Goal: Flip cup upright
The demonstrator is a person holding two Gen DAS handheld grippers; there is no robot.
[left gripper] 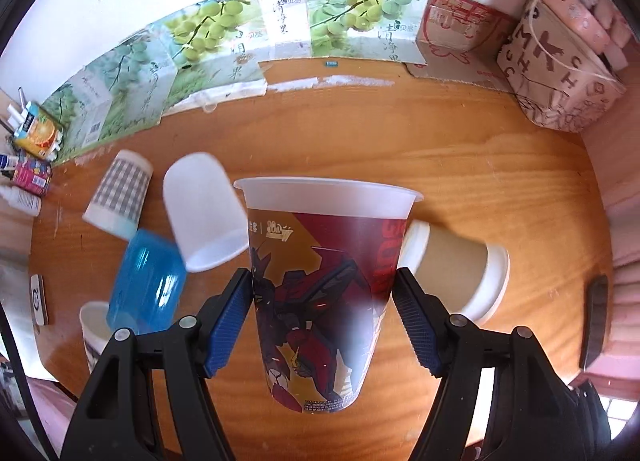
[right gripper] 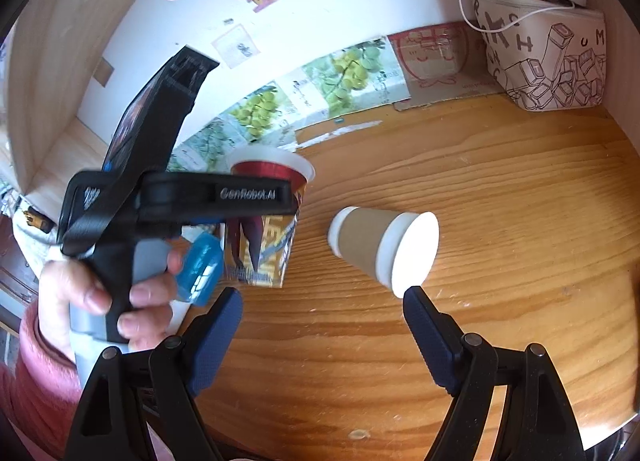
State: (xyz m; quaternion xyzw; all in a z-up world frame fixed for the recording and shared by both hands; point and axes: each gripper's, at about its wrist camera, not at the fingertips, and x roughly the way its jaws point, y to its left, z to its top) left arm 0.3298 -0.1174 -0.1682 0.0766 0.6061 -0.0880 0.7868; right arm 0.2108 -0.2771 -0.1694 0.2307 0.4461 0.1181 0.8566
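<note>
Left fingers [left gripper: 324,293] clamp the upright printed cup [left gripper: 320,285]; right fingers [right gripper: 322,337] gape wide, holding nothing.

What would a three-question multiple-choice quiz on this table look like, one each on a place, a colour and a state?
1. Where is the robot-printed plastic cup?
A. Between the left claw's fingers
B. Inside the pink bag
C. On the floor

2. What colour is the sleeve of the tipped paper cup?
A. Green
B. Brown
C. Black

3. How is the right claw?
A. Shut on a spoon
B. Holding the blue cup
C. Open, empty

Key: 1 A, blue pads flank its sides; 2 B, a brown band between white ends; 3 C, its fingers stand wide apart over bare wooden table.
</note>
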